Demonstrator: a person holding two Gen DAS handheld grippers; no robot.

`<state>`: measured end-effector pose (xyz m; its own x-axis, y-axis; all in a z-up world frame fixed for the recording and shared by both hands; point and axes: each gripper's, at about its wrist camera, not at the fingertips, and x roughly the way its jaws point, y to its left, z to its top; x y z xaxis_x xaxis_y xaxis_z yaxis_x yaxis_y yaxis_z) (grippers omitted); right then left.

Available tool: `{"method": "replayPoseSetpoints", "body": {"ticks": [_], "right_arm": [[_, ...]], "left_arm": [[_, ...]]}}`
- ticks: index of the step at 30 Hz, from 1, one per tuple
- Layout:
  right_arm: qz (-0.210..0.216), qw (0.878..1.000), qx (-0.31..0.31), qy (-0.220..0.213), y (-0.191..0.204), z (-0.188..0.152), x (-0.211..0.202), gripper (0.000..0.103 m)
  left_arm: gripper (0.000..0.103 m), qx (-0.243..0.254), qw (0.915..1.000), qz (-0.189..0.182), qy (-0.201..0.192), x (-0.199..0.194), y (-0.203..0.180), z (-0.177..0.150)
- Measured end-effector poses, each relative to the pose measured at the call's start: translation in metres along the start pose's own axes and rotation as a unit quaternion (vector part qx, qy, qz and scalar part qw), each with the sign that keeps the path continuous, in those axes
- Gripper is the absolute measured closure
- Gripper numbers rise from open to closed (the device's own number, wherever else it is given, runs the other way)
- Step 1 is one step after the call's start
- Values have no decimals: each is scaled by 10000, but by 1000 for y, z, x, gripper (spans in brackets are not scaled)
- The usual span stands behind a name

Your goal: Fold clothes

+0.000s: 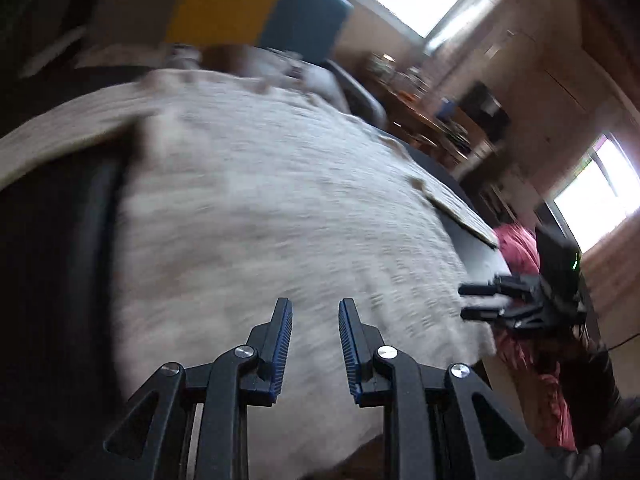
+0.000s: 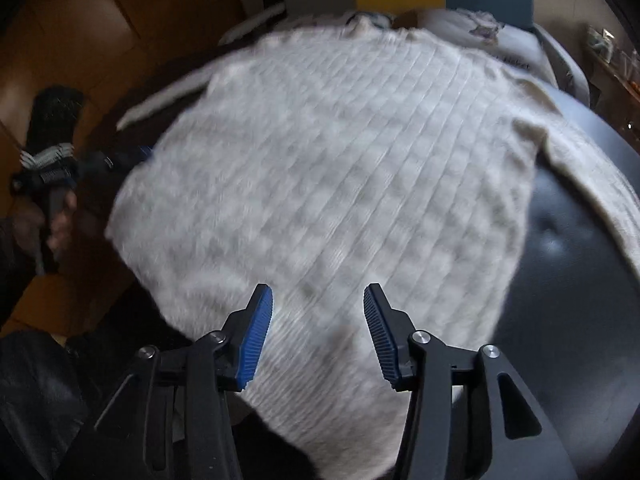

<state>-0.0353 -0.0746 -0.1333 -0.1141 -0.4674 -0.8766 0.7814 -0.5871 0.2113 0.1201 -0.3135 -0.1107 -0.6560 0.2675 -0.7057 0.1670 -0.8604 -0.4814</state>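
Cream knit sweater (image 2: 340, 184) is covering most of the dark round table (image 2: 568, 280); bare tabletop is showing only at 3 to 4 o'clock in the right wrist view. Folded pale garments (image 2: 496, 36) are crowding the 12 to 1 o'clock edge. Right gripper (image 1: 464, 302) is occupying the 3 o'clock side in the left wrist view.

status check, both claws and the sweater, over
Left claw open, empty. Right claw open, empty, above the hem. Cream sweater spread flat on the dark table, unfolded. Grey garment beyond the collar, not blocking.
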Motion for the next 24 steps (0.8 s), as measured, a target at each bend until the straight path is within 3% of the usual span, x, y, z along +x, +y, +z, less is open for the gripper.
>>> {"method": "replayPoseSetpoints", "body": {"ticks": [5, 8, 11, 15, 18, 22, 24], "right_arm": [[-18, 9993, 335, -188, -3, -14, 9, 41], [134, 9983, 494, -286, -5, -14, 9, 30], [32, 9993, 312, -218, 5, -10, 14, 16], [-491, 9984, -265, 53, 30, -7, 24, 12], [-570, 9982, -166, 112, 32, -4, 20, 12], [-478, 9985, 167, -223, 25, -7, -6, 12], [-493, 9976, 286, -403, 22, -12, -20, 12]], "left_arm": [[79, -642, 9975, 238, -191, -35, 47, -28], [77, -1068, 9938, 79, -298, -48, 70, -42], [76, -1100, 9936, -226, -144, -45, 74, -47], [76, -1185, 9925, -284, 111, -27, 74, -53], [76, -1214, 9916, -350, 290, -13, 72, -57], [75, -1104, 9931, -267, 296, -5, 67, -58], [82, -1139, 9929, -233, 244, -5, 67, -56]]}}
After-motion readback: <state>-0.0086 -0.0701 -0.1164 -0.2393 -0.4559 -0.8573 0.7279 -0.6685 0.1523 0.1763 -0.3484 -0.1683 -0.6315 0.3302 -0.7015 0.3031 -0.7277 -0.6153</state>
